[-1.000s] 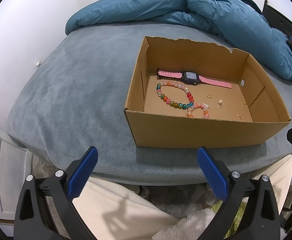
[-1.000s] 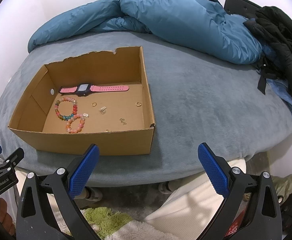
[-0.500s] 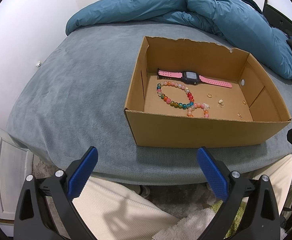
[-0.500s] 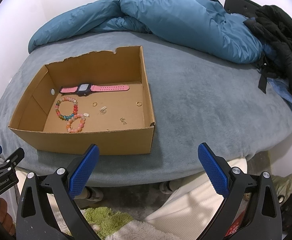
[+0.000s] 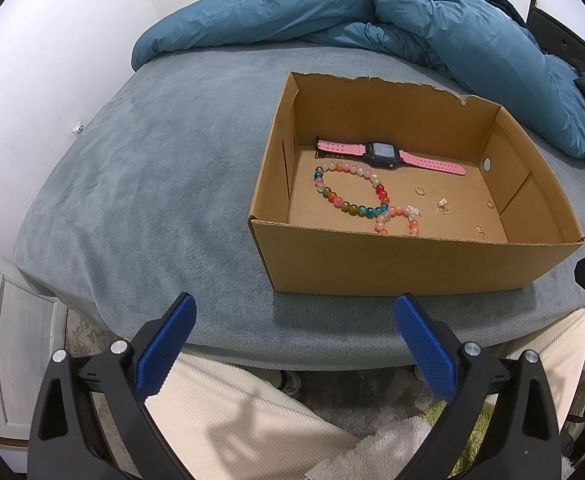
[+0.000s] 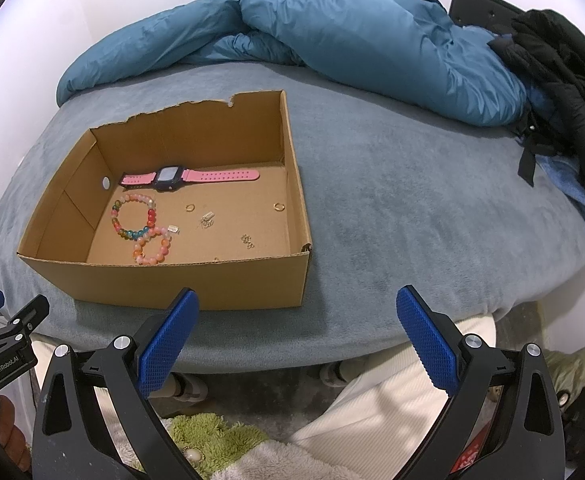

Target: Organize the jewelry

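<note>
Plush bed (image 5: pixel 152 184) bears corrugated cardboard box (image 5: pixel 392 264).

Both views look forward along their own blue-padded fingers, from low off the near edge of the bed (image 5: pixel 140 184), tilted slightly down. Left wrist view: sits left of the cardboard box (image 5: pixel 392 264), which lies ahead and right of the finger line; near wall close, just past the fingertips. Right wrist view: sits right of the same box (image 6: pixel 196 280), which lies ahead and left. Shared ground: the box and its contents, the grey bed cover, the blue duvet (image 6: pixel 372 40) at the far side. Each view catches the other tool at its inner edge. Cream trousers (image 5: pixel 252 412) below both.
</note>
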A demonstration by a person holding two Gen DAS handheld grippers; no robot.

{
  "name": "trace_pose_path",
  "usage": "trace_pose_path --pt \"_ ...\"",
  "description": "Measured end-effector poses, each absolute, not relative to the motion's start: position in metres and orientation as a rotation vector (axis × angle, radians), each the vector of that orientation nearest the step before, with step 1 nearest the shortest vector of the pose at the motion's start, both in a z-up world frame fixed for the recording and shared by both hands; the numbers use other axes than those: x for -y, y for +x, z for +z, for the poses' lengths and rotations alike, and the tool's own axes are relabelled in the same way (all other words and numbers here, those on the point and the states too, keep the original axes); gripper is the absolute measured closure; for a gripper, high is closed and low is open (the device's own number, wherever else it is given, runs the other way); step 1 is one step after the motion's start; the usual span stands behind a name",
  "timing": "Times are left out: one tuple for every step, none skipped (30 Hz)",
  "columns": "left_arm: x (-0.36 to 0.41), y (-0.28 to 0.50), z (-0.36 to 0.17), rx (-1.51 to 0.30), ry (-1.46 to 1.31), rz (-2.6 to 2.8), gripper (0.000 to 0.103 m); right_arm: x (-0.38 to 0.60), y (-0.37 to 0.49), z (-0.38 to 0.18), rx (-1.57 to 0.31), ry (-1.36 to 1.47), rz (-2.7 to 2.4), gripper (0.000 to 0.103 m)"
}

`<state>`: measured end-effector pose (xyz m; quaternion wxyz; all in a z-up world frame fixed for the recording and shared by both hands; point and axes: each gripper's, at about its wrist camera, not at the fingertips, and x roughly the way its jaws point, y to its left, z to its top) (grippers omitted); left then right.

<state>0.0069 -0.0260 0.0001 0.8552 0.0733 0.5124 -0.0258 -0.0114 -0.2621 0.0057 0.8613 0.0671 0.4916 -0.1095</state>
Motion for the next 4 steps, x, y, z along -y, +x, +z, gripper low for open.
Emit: trace_pose_path --pt "0.0251 0.0069 -0.0001 -1.078 0.154 -0.055 0.006 0.2621 -0.0113 0.0057 -1.031 0.140 -0.230 0.008" --pt "0.0240 0.0067 -0.0005 -1.079 0.153 -0.055 0.006 0.2623 -0.0114 0.0052 -1.031 0.139 -0.229 0.008" --pt "0.0232 0.0062 -0.0007 -1.081 0.153 -0.054 0.006 0.2622 -0.0113 0.0052 -1.030 0.139 -0.229 0.008" --pt "0.0221 0.0059 -0.0009 -1.081 0.153 -0.054 0.006 0.2622 -0.0114 0.0050 -1.030 0.138 -0.229 0.008"
